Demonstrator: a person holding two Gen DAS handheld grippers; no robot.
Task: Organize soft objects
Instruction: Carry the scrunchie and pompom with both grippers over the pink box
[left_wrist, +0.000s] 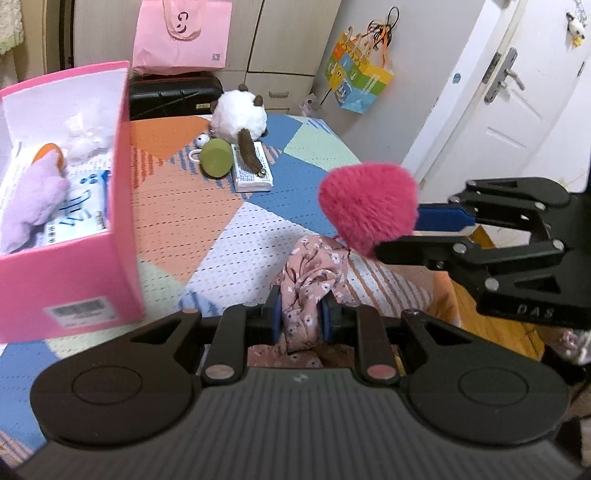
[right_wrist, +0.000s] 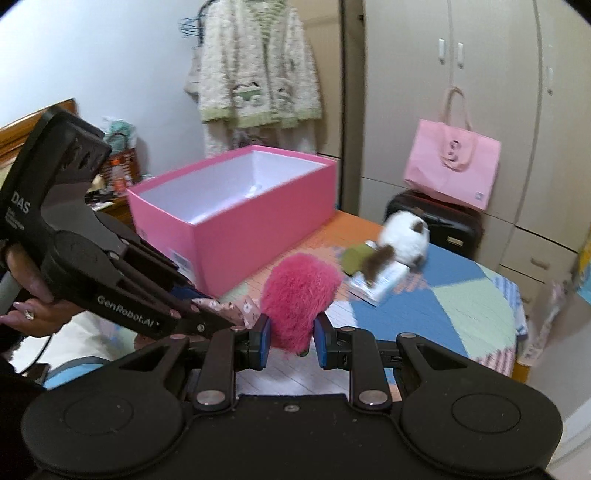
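My left gripper (left_wrist: 301, 314) is shut on a pink floral cloth (left_wrist: 314, 273), held above the patchwork bedspread (left_wrist: 207, 214). My right gripper (right_wrist: 291, 339) is shut on a fuzzy magenta heart plush (right_wrist: 299, 295); it also shows in the left wrist view (left_wrist: 369, 206), to the right of the cloth. A pink box (left_wrist: 74, 273) stands at the left and holds a lilac plush (left_wrist: 33, 206) and a white plush (left_wrist: 86, 142). A white and brown cat plush (left_wrist: 240, 114) and a green soft object (left_wrist: 217, 158) lie further back on the bed.
A white packet (left_wrist: 255, 170) lies under the cat plush's tail. A black suitcase (left_wrist: 173, 94) with a pink bag (left_wrist: 183, 35) on it stands behind the bed. Wardrobe doors (right_wrist: 461, 92) and a white door (left_wrist: 517, 110) are beyond.
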